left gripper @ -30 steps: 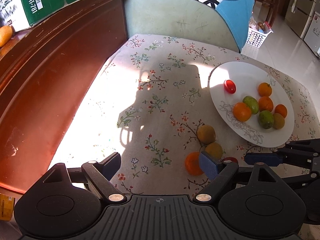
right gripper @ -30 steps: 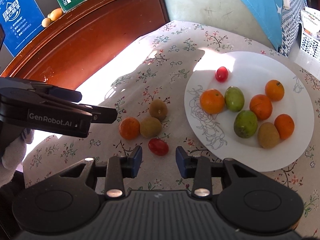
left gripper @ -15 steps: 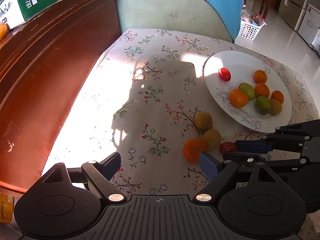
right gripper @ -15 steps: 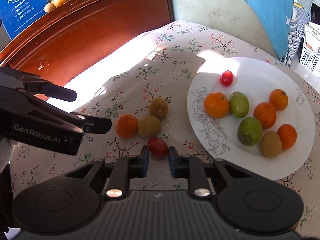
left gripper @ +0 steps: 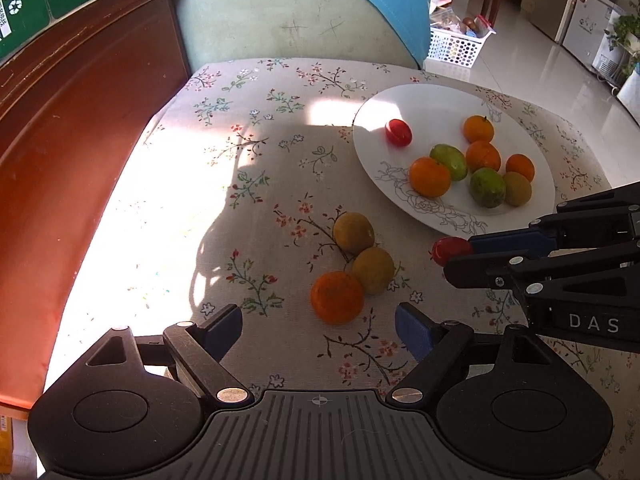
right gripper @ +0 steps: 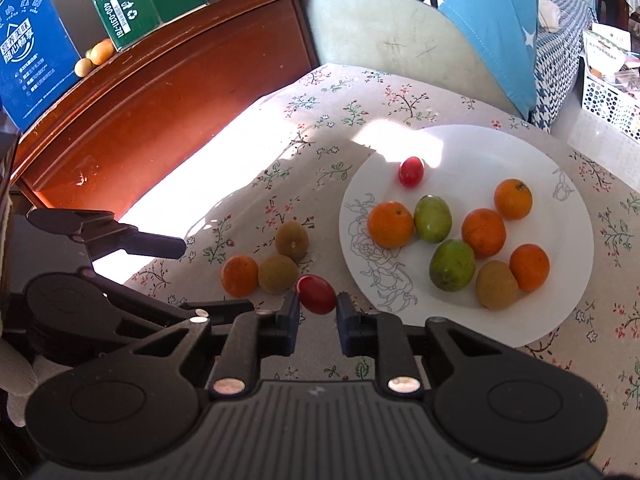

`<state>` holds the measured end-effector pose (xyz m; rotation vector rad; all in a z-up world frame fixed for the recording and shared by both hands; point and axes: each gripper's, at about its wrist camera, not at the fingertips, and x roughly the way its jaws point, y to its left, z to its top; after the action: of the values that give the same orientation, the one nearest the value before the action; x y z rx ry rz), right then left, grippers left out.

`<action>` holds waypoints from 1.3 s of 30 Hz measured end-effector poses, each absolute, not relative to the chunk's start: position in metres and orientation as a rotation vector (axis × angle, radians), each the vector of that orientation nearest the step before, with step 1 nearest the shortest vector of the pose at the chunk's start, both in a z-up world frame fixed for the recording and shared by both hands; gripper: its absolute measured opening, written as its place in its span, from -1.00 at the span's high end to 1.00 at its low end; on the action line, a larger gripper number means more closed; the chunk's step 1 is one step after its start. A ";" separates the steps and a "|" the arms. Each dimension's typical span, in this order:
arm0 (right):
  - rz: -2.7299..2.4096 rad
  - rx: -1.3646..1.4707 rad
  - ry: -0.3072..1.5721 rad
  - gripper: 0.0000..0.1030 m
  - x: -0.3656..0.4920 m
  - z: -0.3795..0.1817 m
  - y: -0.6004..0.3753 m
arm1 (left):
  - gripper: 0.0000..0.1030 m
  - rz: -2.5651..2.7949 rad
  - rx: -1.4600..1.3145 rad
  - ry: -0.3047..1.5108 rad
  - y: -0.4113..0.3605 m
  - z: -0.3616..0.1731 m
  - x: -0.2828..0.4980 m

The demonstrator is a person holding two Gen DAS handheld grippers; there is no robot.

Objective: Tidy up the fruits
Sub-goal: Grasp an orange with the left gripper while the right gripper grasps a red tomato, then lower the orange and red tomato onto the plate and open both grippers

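A second ago the small red tomato (right gripper: 316, 294) lay on the cloth in front of the right gripper (right gripper: 318, 312), and the two fingers stood wide apart. Now the fingers are pressed tight on the tomato, one on each side. It looks lifted a little off the cloth, just beside the plate's rim.

The left gripper (left gripper: 318, 330) has come lower and nearer to the loose fruit. Its jaws are wide and closing a little, with nothing between them. An orange (left gripper: 337, 297) sits just ahead of it at 12 o'clock. Two brown kiwis (left gripper: 354, 233) touch each other at about 1 o'clock from the orange.

The white plate (right gripper: 568, 320) sits to the right. It holds four oranges, two green fruits, one kiwi and another red tomato (right gripper: 411, 171).

The flowery tablecloth (left gripper: 256, 168) has bright sun on its left side. A dark red wooden cabinet (right gripper: 160, 92) stands at 10 o'clock. A pale green seat (left gripper: 288, 20) is at 12 o'clock. A white basket (left gripper: 456, 46) sits on the shiny floor at 1 o'clock.
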<state>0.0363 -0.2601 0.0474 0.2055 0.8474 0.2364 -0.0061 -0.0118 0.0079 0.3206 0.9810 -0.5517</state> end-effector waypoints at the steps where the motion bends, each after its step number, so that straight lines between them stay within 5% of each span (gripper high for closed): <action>1: 0.236 0.209 0.846 0.62 0.036 0.048 -0.261 | -0.55 -0.558 0.318 0.975 -0.013 0.007 -0.006; 16: 0.209 0.269 0.833 0.62 0.035 0.054 -0.276 | 0.43 -0.617 0.351 0.947 -0.026 -0.007 -0.007; 39: 0.084 0.402 0.691 0.62 0.039 0.093 -0.342 | 0.46 -0.655 0.234 0.842 -0.050 0.048 0.004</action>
<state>0.0389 -0.3418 0.0928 0.4022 0.6906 0.0836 0.0038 -0.0501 0.0481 0.2337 0.8423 -0.6554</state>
